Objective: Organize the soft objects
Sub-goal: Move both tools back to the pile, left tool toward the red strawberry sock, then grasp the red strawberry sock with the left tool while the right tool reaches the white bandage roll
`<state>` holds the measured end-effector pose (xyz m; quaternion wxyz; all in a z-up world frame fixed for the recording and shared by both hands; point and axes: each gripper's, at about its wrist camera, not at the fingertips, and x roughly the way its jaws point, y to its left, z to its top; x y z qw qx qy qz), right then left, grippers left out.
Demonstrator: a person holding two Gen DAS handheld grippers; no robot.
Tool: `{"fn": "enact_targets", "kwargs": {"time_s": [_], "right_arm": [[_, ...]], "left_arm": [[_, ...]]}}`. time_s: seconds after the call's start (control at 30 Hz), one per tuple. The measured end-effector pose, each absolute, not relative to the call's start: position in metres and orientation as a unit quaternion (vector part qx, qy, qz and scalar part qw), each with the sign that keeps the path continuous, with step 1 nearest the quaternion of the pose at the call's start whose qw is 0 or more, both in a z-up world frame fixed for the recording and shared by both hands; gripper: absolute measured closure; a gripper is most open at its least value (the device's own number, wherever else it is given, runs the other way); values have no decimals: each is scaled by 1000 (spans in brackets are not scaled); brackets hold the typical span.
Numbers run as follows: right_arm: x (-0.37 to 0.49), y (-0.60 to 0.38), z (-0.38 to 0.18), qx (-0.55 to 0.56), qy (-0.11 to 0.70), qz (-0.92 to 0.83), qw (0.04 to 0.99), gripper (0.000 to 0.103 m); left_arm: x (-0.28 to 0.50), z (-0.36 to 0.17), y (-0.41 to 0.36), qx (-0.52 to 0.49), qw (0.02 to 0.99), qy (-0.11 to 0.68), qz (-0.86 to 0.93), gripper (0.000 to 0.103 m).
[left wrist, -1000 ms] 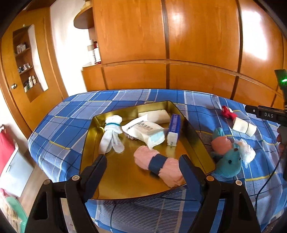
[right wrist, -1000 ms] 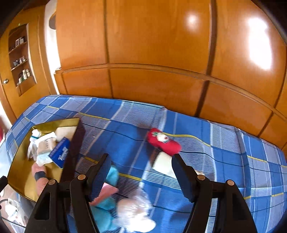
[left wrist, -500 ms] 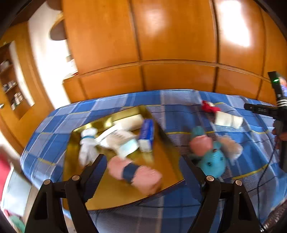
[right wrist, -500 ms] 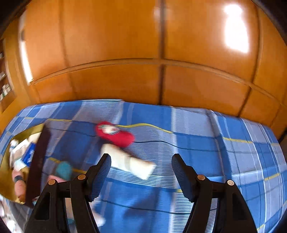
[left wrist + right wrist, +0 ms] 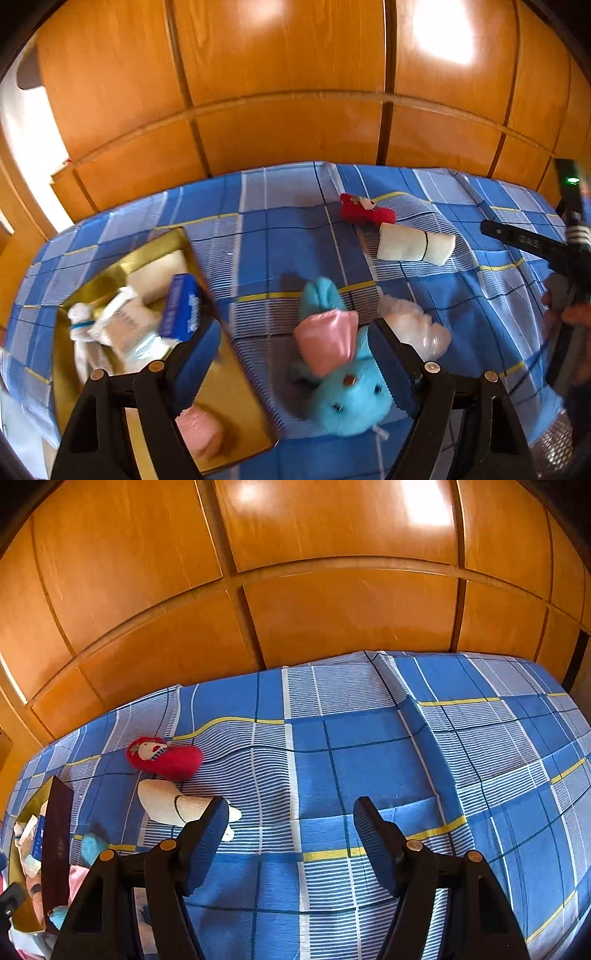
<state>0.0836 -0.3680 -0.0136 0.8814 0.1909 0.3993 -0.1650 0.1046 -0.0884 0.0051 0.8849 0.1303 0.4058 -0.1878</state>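
My left gripper (image 5: 295, 354) is open, its jaws on either side of a turquoise plush (image 5: 343, 384) with a pink part that lies on the blue checked bed (image 5: 280, 251). A white fluffy item (image 5: 417, 328) lies just right of the plush. A rolled cream sock (image 5: 413, 243) and a red plush (image 5: 365, 212) lie farther back. The gold tray (image 5: 232, 413) at left holds a white sock, a packet, a blue tissue pack (image 5: 181, 314) and a pink roll (image 5: 199, 428). My right gripper (image 5: 288, 845) is open and empty over bare bedding, right of the cream sock (image 5: 173, 805) and the red plush (image 5: 166, 757).
A wooden panelled wardrobe (image 5: 295, 92) runs behind the bed. The other hand-held gripper's black body (image 5: 535, 243) shows at the right edge of the left wrist view. The tray's dark side wall (image 5: 55, 849) stands at far left in the right wrist view.
My left gripper swung right from over the tray to the turquoise plush. My right gripper swung right, away from the plush, so the sock and red plush now sit at its left.
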Motion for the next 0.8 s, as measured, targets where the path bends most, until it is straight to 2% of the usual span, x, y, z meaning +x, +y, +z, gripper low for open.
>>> {"fn": "enact_targets", "kwargs": {"time_s": [0.27,0.53,0.8], "right_arm": [[82,-370,-8,212,403,-166,875,32],[83,-370,-4,220,402,-160,874,32],[83,-372,-4,239,400,-151,872,32]], "left_arm": [[150,-4,-129,116,867,443,-197,21],[214,-13,-172,32,841,500,-206,21],[262,-42,-209,-7,818,542,-190,22]]}}
